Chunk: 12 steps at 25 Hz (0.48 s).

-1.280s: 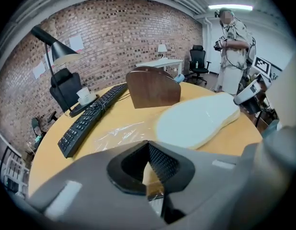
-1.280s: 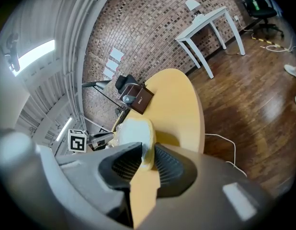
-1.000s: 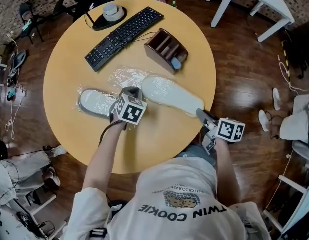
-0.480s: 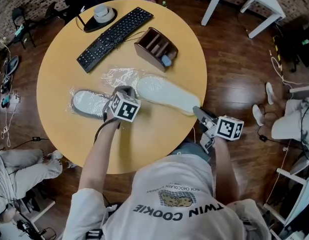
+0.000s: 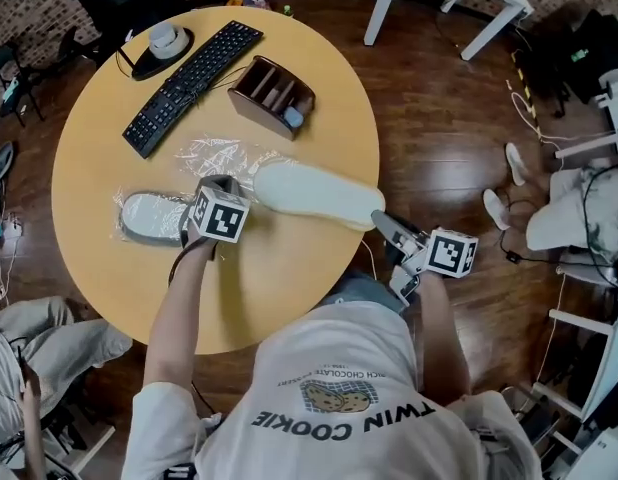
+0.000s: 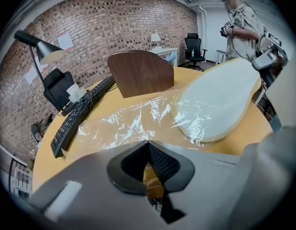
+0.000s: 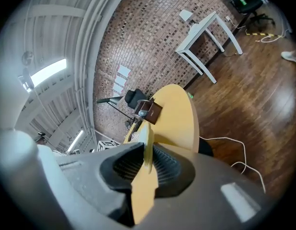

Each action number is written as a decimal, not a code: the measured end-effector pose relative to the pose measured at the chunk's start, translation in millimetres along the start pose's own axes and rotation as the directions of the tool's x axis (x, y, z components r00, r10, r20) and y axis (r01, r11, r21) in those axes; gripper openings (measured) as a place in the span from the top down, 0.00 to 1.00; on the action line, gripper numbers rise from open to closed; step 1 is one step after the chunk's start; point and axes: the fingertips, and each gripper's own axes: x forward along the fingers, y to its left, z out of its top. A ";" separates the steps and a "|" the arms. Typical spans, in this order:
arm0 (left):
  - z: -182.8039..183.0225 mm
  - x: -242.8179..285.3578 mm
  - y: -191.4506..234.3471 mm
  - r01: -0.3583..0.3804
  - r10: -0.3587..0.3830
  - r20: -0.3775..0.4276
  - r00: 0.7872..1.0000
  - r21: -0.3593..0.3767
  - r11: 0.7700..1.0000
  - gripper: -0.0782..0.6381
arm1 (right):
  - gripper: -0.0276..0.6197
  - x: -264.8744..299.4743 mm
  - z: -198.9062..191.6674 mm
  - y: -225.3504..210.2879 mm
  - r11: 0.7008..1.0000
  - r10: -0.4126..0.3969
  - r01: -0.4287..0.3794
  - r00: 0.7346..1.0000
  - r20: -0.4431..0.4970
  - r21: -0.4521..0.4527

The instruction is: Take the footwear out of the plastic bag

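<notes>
Slipper coming free of the bag
My right gripper (image 7: pixel 147 163) has just been closing, now clamped on the heel edge of the flat white slipper (image 5: pixel 314 194); my left gripper (image 5: pixel 222 182) pinches the crinkled clear plastic bag (image 5: pixel 214 155).

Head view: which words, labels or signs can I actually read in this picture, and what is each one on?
"TWIN COOKIE": large print on the person's white shirt, upside down in this view.
Small line above the cookie drawing on the same shirt: too small to read with certainty.
Key legends on the keyboard: too small to read.
The marker cubes: black-and-white square patterns only, no words.
</notes>
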 end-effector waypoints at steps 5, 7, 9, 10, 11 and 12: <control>1.7 -0.7 -2.0 -0.002 0.002 -0.001 1.000 0.004 1.000 0.89 | 0.87 -21.5 7.0 5.9 1.000 0.017 -0.017 0.999 0.037 0.017; 2.6 -1.0 -1.9 -0.004 0.004 0.000 1.000 0.004 1.000 0.89 | 0.87 -34.0 9.7 2.8 0.999 0.005 -0.007 0.998 0.056 0.042; 3.2 -0.3 -2.3 -0.006 0.006 0.000 1.000 0.006 1.000 0.89 | 0.87 -46.5 11.6 -0.9 0.997 -0.003 -0.003 0.997 0.077 0.077; 2.9 0.0 -2.2 -0.007 0.007 -0.001 1.000 0.007 1.000 0.89 | 0.87 -51.6 12.2 -1.4 0.996 -0.001 -0.008 0.996 0.089 0.093; 2.6 0.2 -2.0 -0.007 0.007 -0.001 1.000 0.008 1.000 0.89 | 0.87 -56.2 13.0 -0.5 0.994 0.007 -0.017 0.995 0.102 0.105; 2.3 0.2 -1.9 -0.007 0.007 -0.001 1.000 0.009 1.000 0.89 | 0.87 -60.8 14.1 1.6 0.993 0.017 -0.031 0.993 0.115 0.114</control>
